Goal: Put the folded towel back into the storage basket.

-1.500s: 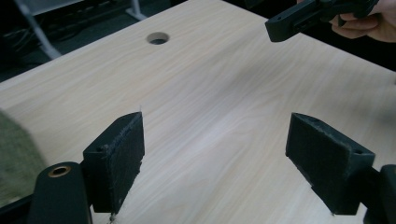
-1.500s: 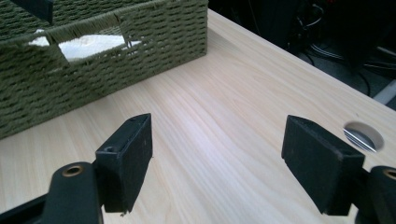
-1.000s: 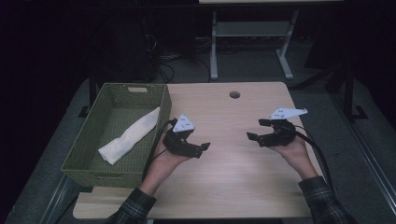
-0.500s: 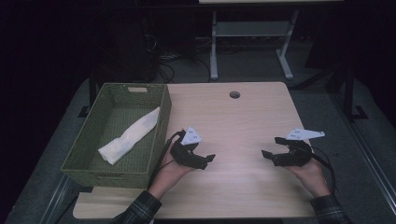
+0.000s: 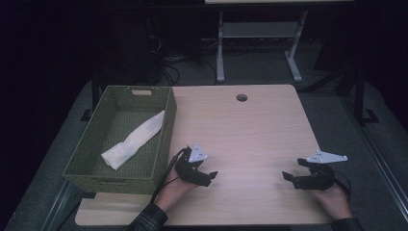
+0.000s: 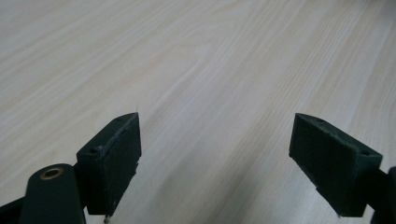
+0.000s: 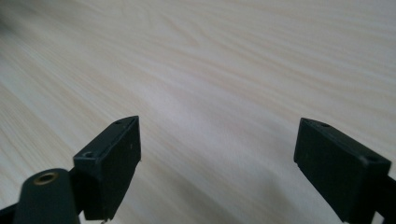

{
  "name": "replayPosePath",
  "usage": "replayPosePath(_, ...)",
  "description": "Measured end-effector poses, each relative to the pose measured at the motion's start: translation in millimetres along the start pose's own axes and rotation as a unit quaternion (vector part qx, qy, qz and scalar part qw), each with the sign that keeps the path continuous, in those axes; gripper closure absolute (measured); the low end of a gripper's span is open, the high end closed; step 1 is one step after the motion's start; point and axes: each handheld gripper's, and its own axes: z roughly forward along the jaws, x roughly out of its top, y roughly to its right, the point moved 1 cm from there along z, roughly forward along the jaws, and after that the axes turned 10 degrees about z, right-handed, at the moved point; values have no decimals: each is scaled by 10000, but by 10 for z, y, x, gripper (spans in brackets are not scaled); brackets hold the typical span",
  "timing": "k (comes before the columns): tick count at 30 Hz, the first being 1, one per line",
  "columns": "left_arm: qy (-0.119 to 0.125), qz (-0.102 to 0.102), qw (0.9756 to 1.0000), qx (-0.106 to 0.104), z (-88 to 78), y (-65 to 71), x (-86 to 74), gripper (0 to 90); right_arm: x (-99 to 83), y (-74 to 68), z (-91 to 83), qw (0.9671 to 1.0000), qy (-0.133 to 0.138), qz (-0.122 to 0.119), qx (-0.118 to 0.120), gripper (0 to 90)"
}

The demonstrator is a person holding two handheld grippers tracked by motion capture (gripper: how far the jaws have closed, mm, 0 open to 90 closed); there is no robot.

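High view: white cloth (image 5: pixel 133 140) in basket (image 5: pixel 166 126), just beyond wide-open, empty left gripper (image 5: pixel 208 177).

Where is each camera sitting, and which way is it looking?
High view: sits above the person's side, looking forward and down at the table, the green basket with a white cloth, both hands, the left tool and the right tool.
Left gripper view: rides on the left tool, looking along its open jaws at bare tabletop.
Right gripper view: rides on the right tool, looking along its open jaws at bare tabletop.
Shared: both gripper views show the same pale wood, nothing between the jaws.
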Motion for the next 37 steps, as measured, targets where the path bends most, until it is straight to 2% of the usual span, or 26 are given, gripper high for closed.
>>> replayPosePath(1, -61, -72, 10000, 16, 6, -5, -47, 160, -23, 9, -1, 10000, -25, -2, -13, 145)
replayPosePath(6, -167, -165, 9997, -39, 19, -14, -135, 141, -106, 25, -7, 9998, -119, 25, -151, 144)
replayPosePath(9, -270, -142, 9995, -35, 44, 12, -172, 126, -151, 36, -2, 9996, -183, 38, -198, 144)
replayPosePath(11, -369, -35, 9993, -25, 73, 43, -193, 126, -179, 30, 12, 9995, -224, 34, -234, 142)
replayPosePath(12, -361, -93, 9993, -73, 99, 55, -219, 122, -203, 15, 23, 9992, -244, -35, -317, 137)
replayPosePath(15, -345, -108, 9993, -84, 97, 47, -231, 122, -209, 6, 27, 9991, -239, -86, -348, 136)
replayPosePath(20, -89, -105, 9999, -94, 98, 64, -283, 120, -214, 7, 34, 9989, -246, -166, -359, 124)
replayPosePath(31, -108, -114, 9998, -89, 77, 96, -294, 121, -209, 7, 39, 9989, -259, -155, -363, 116)
replayPosePath(37, -95, -121, 9998, -89, 78, 97, -294, 121, -191, 7, 65, 9988, -308, -175, -334, 76)
